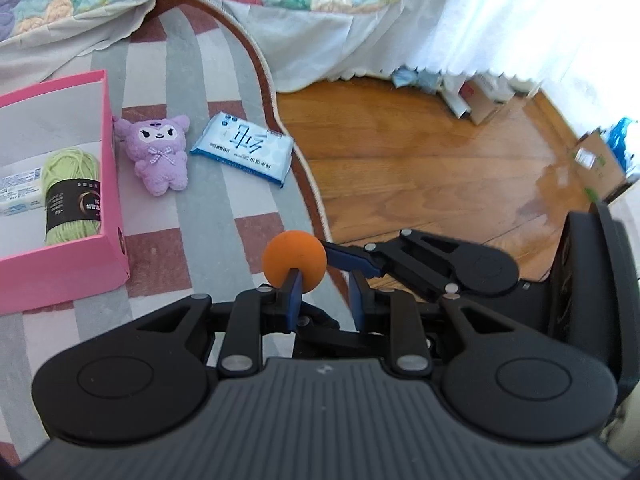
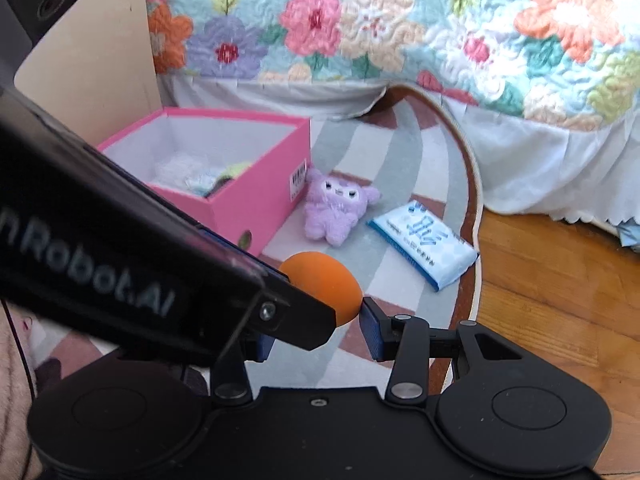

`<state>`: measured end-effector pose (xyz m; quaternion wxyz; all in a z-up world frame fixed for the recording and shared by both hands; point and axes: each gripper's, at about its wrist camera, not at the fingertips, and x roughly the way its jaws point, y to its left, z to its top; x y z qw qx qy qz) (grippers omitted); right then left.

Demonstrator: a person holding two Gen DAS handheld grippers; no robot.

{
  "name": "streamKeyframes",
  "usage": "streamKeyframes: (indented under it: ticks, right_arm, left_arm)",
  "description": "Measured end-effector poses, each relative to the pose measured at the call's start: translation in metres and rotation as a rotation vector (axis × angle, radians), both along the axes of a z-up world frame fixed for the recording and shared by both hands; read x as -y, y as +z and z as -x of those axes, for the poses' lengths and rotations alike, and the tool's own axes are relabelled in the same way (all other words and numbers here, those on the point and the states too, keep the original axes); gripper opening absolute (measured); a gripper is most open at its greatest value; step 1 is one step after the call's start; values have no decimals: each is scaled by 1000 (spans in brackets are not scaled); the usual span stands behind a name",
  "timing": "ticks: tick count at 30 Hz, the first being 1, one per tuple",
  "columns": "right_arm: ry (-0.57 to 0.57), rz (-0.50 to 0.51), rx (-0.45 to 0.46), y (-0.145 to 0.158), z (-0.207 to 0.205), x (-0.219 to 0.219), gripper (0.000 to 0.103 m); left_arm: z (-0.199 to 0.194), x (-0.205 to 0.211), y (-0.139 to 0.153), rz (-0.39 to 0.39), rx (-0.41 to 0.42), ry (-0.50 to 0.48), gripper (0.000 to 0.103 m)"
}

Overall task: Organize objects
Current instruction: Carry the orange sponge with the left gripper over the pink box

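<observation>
An orange ball (image 2: 320,280) sits pinched between the blue pads of my right gripper (image 2: 320,316), just above the rug. In the left wrist view the ball (image 1: 294,258) hangs ahead, with a right finger (image 1: 352,261) pressed on its side. My left gripper (image 1: 325,286) is shut to a narrow gap with nothing in it, right beside the ball. Its black housing (image 2: 120,264) hides my right gripper's left pad. The open pink box (image 1: 112,184) stands to the left, holding green yarn (image 1: 72,192) and a white pack (image 1: 20,196).
A purple plush (image 1: 158,152) lies by the box's right wall, a blue-and-white wipes pack (image 1: 244,148) further right, both on the striped rug (image 1: 208,216). Wood floor (image 1: 420,160) begins at the rug's edge. A bed with a floral quilt (image 2: 360,20) runs behind. Cardboard boxes (image 1: 596,164) stand far right.
</observation>
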<state>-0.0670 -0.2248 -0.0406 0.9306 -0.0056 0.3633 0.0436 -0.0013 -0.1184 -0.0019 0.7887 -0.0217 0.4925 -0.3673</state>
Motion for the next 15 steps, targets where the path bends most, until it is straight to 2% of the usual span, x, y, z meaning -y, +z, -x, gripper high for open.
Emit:
streamKeyframes:
  ticks: [15]
  right_arm:
    - [62,7,6,37,15,-31,48]
  left_arm:
    - [26,-40,34,37,23,48,24]
